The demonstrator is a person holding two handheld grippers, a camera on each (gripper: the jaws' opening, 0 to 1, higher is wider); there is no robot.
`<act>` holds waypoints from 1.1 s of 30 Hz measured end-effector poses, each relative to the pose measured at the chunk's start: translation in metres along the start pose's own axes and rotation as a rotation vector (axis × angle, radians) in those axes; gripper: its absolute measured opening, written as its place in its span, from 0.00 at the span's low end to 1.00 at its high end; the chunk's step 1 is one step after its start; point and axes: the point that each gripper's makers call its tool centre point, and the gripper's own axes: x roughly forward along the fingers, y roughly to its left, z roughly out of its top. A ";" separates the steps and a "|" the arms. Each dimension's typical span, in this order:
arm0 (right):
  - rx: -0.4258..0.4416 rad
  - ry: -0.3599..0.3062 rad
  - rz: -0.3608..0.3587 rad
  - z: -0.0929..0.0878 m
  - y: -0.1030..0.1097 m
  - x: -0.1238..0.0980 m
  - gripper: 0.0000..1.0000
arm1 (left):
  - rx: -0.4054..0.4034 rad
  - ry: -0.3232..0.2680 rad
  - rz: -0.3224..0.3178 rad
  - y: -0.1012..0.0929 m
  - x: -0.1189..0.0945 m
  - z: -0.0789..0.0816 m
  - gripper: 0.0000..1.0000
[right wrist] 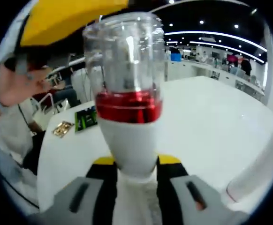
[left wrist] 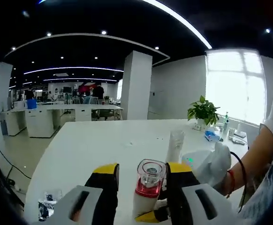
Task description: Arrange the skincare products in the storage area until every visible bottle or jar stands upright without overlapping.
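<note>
A bottle with a white body, a red band and a clear cap is held off the table, its narrow white end clamped between the yellow-tipped jaws of my right gripper. In the left gripper view the same bottle sits between the wide-spread jaws of my left gripper, close to the right-hand jaw and with a gap on the other side. One yellow jaw of the left gripper shows beside the cap. A white tube stands upright on the white table.
A gloved hand with a red wristband reaches in from the right. A potted plant and small items sit at the table's far right. Flat packets lie on the table. A clear wrapper lies near the edge.
</note>
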 end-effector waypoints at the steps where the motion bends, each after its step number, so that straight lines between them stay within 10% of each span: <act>1: 0.001 0.001 0.001 0.000 0.001 0.000 0.30 | -0.007 0.006 0.005 0.001 -0.005 -0.006 0.45; 11: -0.028 0.018 -0.003 0.000 0.002 -0.001 0.31 | -0.150 0.040 0.079 0.011 -0.031 -0.057 0.44; 33: 0.008 -0.032 -0.113 0.020 -0.013 -0.002 0.31 | -0.177 0.032 0.175 0.038 -0.056 -0.068 0.44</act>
